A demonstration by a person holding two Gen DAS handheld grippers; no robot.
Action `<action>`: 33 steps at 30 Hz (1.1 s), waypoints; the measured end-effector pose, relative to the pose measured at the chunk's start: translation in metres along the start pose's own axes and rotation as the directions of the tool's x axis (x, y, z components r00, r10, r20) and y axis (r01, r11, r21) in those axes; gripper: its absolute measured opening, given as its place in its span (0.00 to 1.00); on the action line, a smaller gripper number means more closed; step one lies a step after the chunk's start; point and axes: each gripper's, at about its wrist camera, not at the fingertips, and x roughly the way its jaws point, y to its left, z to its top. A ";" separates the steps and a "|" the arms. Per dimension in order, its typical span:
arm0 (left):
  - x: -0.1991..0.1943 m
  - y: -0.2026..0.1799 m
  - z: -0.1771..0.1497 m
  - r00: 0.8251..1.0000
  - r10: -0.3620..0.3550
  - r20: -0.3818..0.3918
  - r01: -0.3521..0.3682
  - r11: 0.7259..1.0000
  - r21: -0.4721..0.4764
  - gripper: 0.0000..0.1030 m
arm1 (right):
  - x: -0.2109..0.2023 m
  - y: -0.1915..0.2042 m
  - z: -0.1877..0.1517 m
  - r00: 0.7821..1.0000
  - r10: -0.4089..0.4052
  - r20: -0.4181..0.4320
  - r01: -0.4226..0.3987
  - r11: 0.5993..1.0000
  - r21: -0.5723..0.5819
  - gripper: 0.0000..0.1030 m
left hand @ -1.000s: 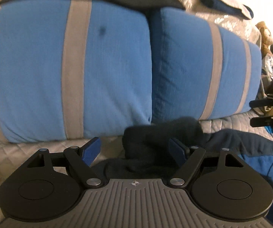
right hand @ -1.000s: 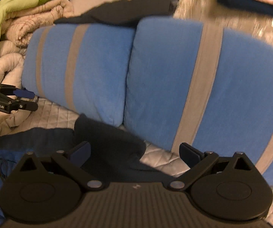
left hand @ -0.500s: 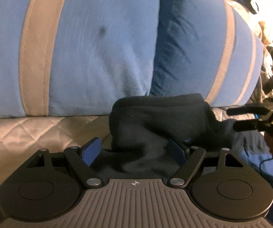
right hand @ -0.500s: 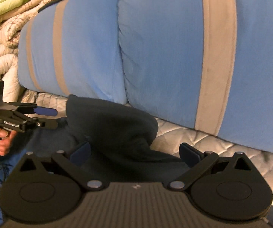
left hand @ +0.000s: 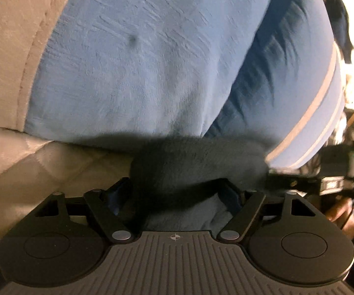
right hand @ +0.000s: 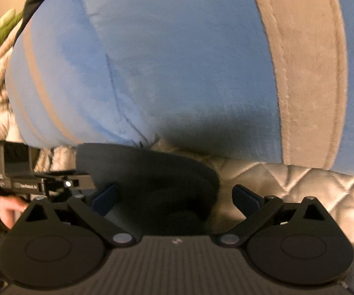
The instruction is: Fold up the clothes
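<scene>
Both grippers low over a dark, soft fleece garment (left hand: pixel 196 162), bunched on the quilted beige bedcover (left hand: pixel 41 162) at the foot of two blue pillows with beige stripes (left hand: pixel 140 73).

Left gripper (left hand: pixel 177 194): jaws just narrowed around a thick fold of the garment, cloth filling the gap from finger to finger; cannot tell whether pinched yet. Right gripper (right hand: pixel 174 196): jaws wide apart though just drawn in slightly, garment's rounded edge lying between them nearer the left finger, right finger clear of it over bare bedcover. Grippers close together, side by side.
</scene>
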 end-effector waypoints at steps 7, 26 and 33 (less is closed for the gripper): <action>-0.027 -0.029 0.005 0.992 -0.022 0.124 0.015 0.998 0.053 0.16 | -0.004 -0.001 0.003 0.998 0.030 0.059 -0.031 0.999 0.023 0.36; -0.049 -0.172 -0.102 0.863 0.257 0.435 -0.498 0.571 0.652 0.15 | -0.060 0.098 -0.078 0.941 -0.138 0.309 0.296 0.779 -0.553 0.22; -0.054 -0.193 -0.173 0.860 0.249 0.445 -0.507 0.324 0.799 0.16 | -0.095 0.124 -0.144 0.912 -0.130 0.390 0.395 0.536 -0.746 0.23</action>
